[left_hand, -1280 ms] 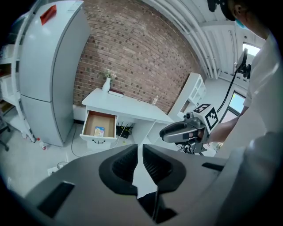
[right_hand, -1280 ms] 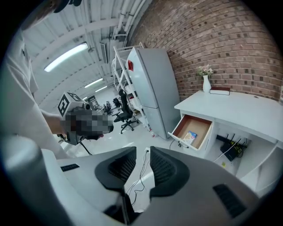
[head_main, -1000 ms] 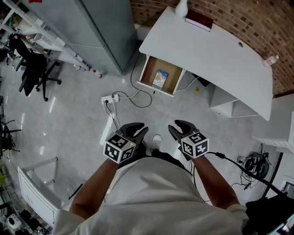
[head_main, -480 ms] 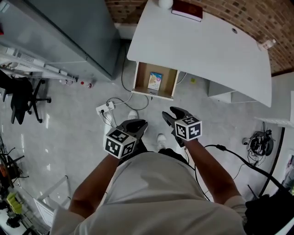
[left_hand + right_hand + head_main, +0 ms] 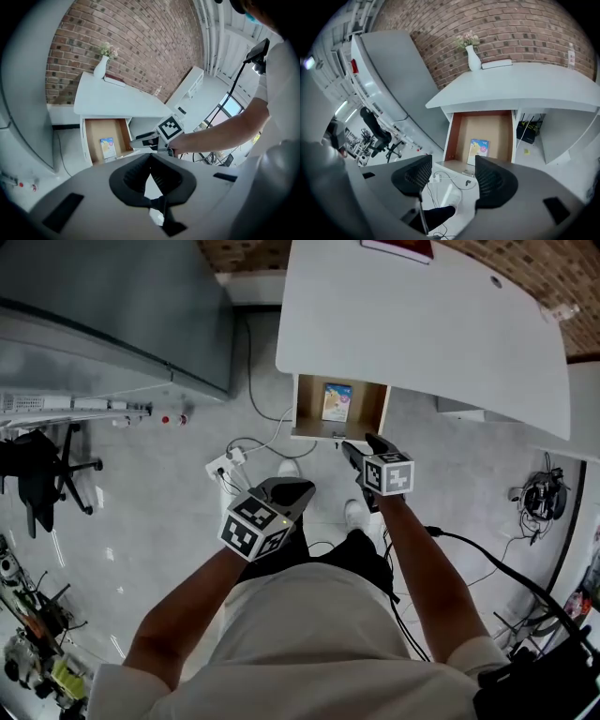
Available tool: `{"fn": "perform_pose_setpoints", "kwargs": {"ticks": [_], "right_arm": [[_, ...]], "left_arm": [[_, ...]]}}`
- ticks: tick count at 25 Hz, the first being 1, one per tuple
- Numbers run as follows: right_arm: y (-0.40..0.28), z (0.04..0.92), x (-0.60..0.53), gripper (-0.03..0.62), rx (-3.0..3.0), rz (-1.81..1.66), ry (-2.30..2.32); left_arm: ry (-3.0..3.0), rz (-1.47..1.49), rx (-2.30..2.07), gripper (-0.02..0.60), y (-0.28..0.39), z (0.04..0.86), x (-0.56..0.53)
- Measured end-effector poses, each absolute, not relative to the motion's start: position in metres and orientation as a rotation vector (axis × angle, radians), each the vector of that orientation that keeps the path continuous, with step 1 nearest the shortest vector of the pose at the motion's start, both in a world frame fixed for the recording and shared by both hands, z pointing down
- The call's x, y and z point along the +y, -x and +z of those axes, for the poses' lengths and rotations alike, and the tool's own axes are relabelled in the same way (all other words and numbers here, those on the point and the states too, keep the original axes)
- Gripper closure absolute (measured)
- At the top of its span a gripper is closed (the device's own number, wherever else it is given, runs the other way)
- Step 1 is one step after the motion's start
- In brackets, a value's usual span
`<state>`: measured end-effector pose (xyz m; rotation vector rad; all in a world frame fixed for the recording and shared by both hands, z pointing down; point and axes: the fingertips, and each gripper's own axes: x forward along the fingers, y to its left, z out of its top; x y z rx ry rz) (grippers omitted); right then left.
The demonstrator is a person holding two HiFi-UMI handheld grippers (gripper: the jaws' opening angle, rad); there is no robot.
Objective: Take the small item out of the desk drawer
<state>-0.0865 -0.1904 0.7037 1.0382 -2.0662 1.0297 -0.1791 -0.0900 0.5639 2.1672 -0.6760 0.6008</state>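
A white desk (image 5: 441, 329) stands against a brick wall with its wooden drawer (image 5: 307, 409) pulled open. A small colourful flat packet (image 5: 337, 401) lies in the drawer, also visible as the packet (image 5: 479, 148) in the right gripper view and the packet (image 5: 107, 147) in the left gripper view. My right gripper (image 5: 359, 446) hovers just in front of the drawer's front edge, its jaws opening, nothing between them. My left gripper (image 5: 292, 491) hangs lower and to the left, over the floor, its jaws together and empty.
A power strip with cables (image 5: 225, 465) lies on the floor left of the drawer. A grey cabinet (image 5: 112, 315) stands at left. A vase (image 5: 472, 58) and a dark red book (image 5: 398, 247) sit on the desk. An office chair (image 5: 37, 479) is at far left.
I have moved closer to the desk. The right gripper has advanced to the drawer's front and its jaws have spread; the left gripper trails behind, still closed.
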Motion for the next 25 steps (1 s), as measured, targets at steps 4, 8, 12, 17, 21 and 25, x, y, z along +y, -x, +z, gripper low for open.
{"fn": "perform_pose_setpoints", "kwargs": {"ticks": [4,8,12,17,21,25], "right_arm": [[0.098,0.758,-0.229,0.283,-1.982,1.077,-1.129],[0.106,0.811,-0.26,0.25,-1.874,1.102,-1.186],[0.11,0.849,-0.28,0.227,-1.805,1.142,-1.199],[0.109,0.89,-0.304,0.212,-1.747,1.158,-1.188],[0.112,0.916,-0.321,0.209,-1.706,1.16,-1.199],[0.114,0.936,-0.327,0.209,-1.662,1.164,-1.199]], "left_arm": [[-2.142,0.61,-0.615,0.56,0.196,0.595,-0.105],[-2.128,0.61,-0.587,0.558,0.211,0.622,-0.118],[-2.132,0.612,-0.556,0.558,0.215,0.64,-0.125],[-2.123,0.607,-0.54,0.558,0.213,0.66,-0.135],[-2.122,0.599,-0.538,0.558,0.216,0.67,-0.14],[-2.106,0.59,-0.532,0.558,0.221,0.678,-0.141]]}}
